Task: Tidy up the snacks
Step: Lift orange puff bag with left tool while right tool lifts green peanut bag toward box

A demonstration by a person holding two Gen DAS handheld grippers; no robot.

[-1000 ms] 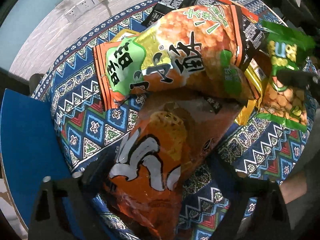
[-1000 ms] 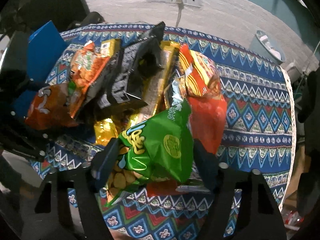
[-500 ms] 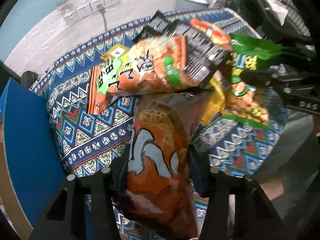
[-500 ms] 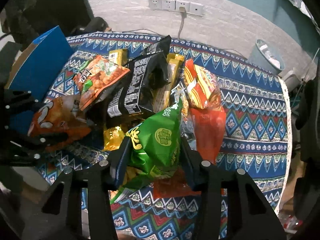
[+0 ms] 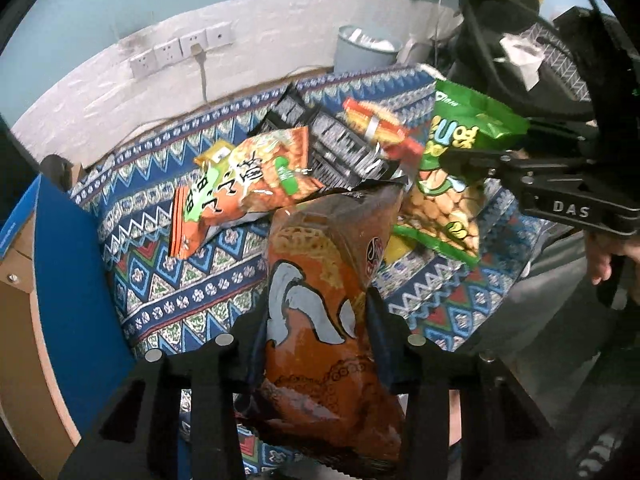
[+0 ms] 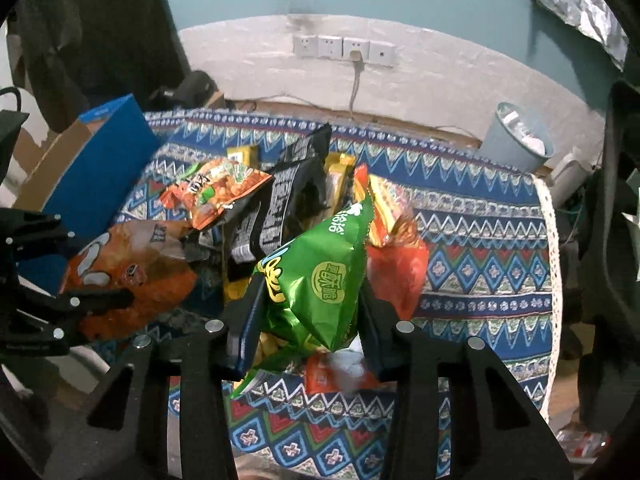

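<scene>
Left wrist view: the left gripper (image 5: 316, 312) grips the dark orange snack bag (image 5: 328, 304) in the lower middle of the frame, its jaws closing on the bag's sides. A second ago the jaws stood wide around the bag as it lay on the patterned cloth (image 5: 168, 276); now the bag hangs clear of the cloth and more of the wall sockets (image 5: 180, 46) and the grey bin (image 5: 366, 50) shows at the top. The orange-and-green peanut bag (image 5: 244, 188) looks smaller and sits on the pile at centre left. At the right edge the right gripper (image 5: 476, 160) holds the green snack bag (image 5: 452, 172), higher in the frame than before.

Right wrist view: the right gripper (image 6: 308, 316) clasps the green snack bag (image 6: 320, 280) at lower centre, jaws closing on it; earlier they flanked it loosely. The bag is raised off the red bag (image 6: 396, 276) beneath. At the left edge the left gripper (image 6: 96, 300) carries the dark orange snack bag (image 6: 132, 272), lifted beside the blue box (image 6: 100, 168). The black bags (image 6: 288, 200) remain in the pile.
</scene>
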